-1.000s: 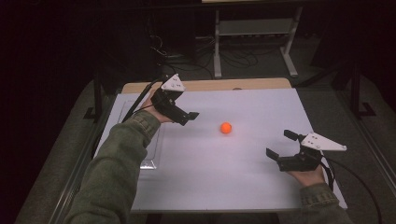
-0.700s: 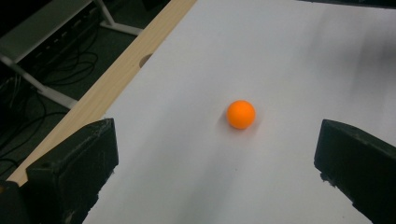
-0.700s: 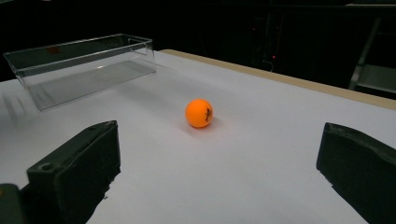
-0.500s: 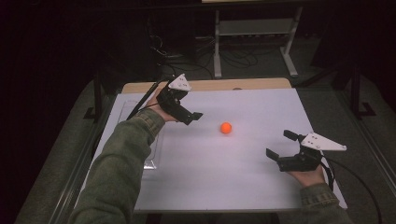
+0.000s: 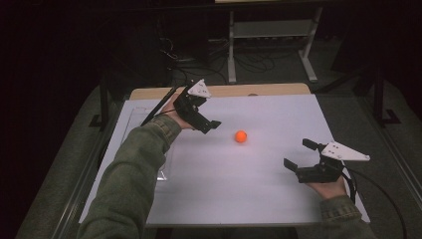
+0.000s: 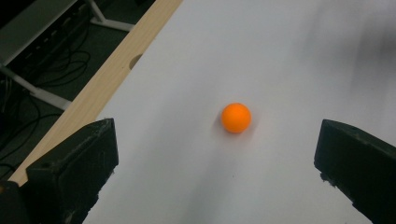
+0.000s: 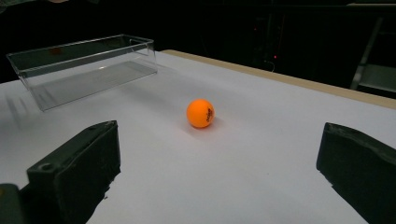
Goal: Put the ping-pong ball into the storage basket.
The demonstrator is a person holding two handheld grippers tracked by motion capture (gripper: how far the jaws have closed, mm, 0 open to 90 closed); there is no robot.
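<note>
Resting on the white table (image 5: 259,199), orange ball (image 5: 241,136) ahead of left gripper (image 5: 211,125), jaws wide; right gripper (image 5: 298,160) well apart, jaws wide; clear box (image 7: 79,65) beyond

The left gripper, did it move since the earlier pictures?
Yes. In the high view the left gripper has come closer to the orange ball, which lies at the same spot on the white table.

Fixed high above the near edge, looking forward and down over the whole white table (image 5: 259,199). Riding low on each gripper, close to the surface, aimed inward from left and right. Shared by all three: orange ball (image 5: 241,136) (image 6: 236,117) (image 7: 200,113).
</note>
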